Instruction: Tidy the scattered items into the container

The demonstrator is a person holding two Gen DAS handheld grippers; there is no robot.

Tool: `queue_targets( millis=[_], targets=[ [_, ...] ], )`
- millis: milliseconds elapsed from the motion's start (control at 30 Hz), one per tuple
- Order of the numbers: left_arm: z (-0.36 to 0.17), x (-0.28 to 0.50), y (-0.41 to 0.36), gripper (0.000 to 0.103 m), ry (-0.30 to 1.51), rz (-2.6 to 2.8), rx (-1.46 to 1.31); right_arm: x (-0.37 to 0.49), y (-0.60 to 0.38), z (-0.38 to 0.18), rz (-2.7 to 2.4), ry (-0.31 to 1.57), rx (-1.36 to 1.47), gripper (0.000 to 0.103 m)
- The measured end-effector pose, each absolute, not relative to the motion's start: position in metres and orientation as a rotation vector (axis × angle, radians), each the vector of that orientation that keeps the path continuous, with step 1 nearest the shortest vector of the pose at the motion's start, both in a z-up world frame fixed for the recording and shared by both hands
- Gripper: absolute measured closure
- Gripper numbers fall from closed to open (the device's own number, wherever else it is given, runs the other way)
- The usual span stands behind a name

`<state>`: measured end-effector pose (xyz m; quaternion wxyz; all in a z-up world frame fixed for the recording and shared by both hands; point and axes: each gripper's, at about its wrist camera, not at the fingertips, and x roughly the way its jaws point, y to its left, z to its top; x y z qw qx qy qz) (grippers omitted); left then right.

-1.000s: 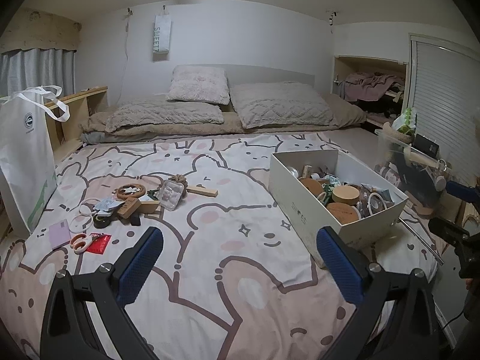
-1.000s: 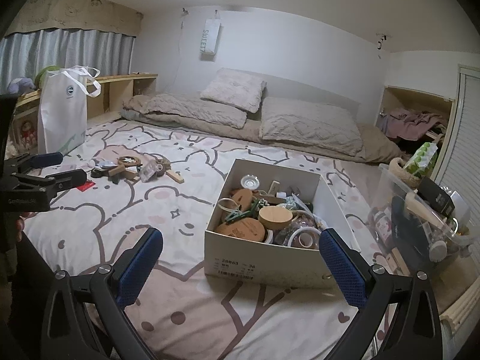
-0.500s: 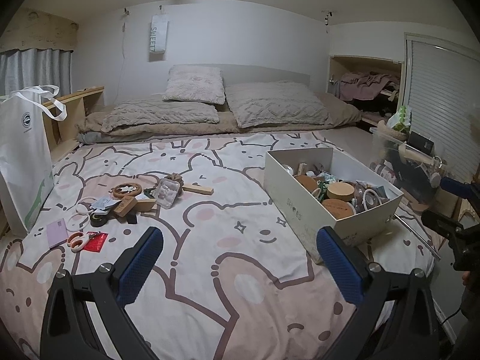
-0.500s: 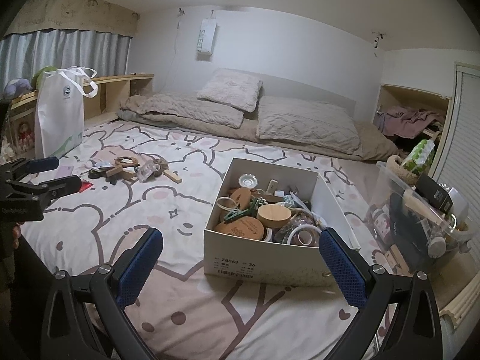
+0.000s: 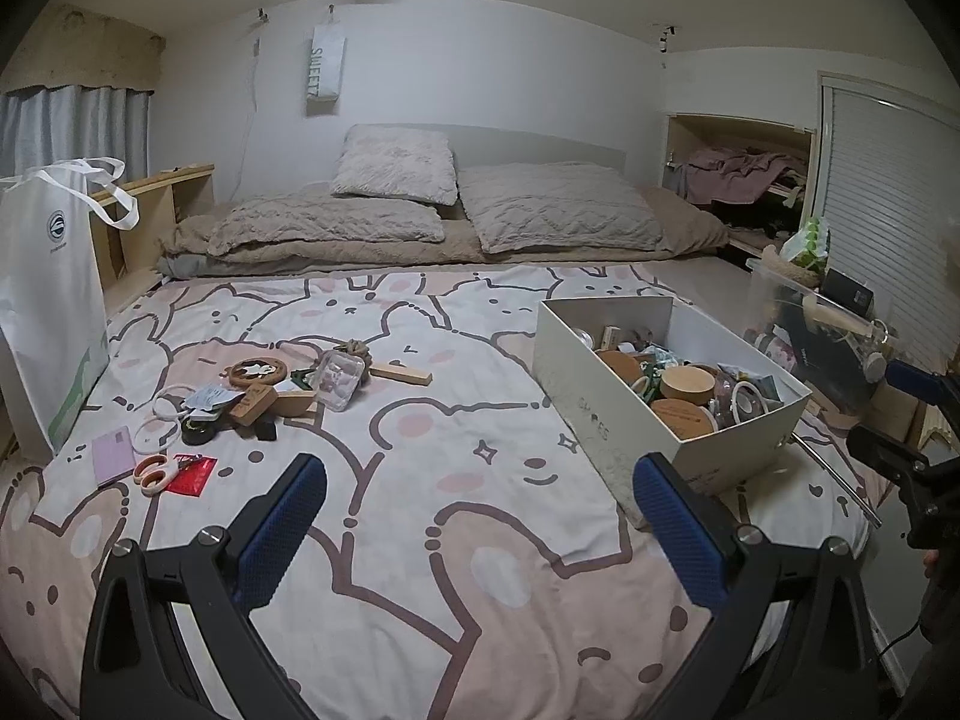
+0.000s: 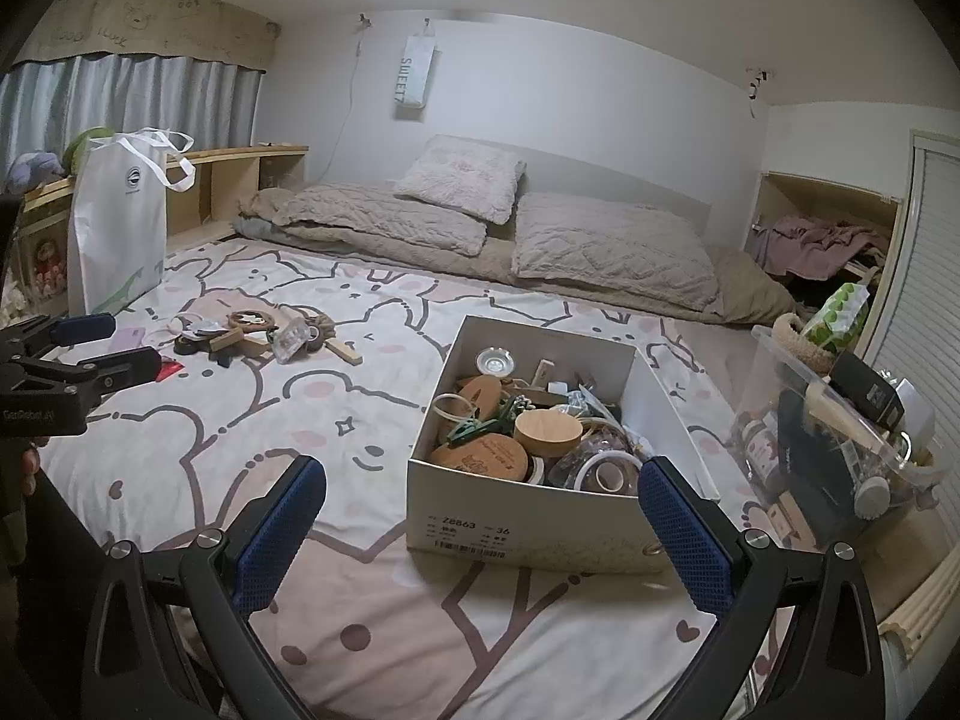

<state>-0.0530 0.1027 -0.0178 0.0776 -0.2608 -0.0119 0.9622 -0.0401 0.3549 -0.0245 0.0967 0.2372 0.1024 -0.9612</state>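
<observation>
A white shoebox [image 5: 597, 420] [image 6: 522, 531] holding wooden lids, tape rolls and clips sits on the bed's right side. Scattered items lie on the left: a clear plastic case [image 5: 339, 377] [image 6: 292, 339], a wooden block [image 5: 401, 373], a round wooden coaster [image 5: 257, 372], orange scissors [image 5: 155, 471], a red packet [image 5: 191, 474], a lilac card [image 5: 112, 455]. My left gripper [image 5: 480, 492] is open and empty, above the bedspread short of both. My right gripper [image 6: 480, 492] is open and empty, just before the box's near wall.
A white tote bag [image 5: 45, 306] [image 6: 120, 228] stands at the bed's left edge. Pillows [image 5: 552, 210] lie at the head. A clear plastic bin [image 6: 840, 438] of odds and ends stands right of the box. The bedspread [image 5: 420, 480] lies between pile and box.
Both grippers have drawn back slightly; the box and the scattered pile look a little farther away. Jaws stay open. Nothing on the bed has moved.
</observation>
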Motion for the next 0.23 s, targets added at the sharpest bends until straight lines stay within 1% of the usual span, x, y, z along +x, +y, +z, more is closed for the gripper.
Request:
queue_targets(
  millis=[233],
  targets=[
    [-0.0173,-0.0521,0.1017,0.000,-0.041,2.877,-0.776,-0.0396,0.3557,-0.0239,-2.850,0.301,0.697,0.000]
  ],
)
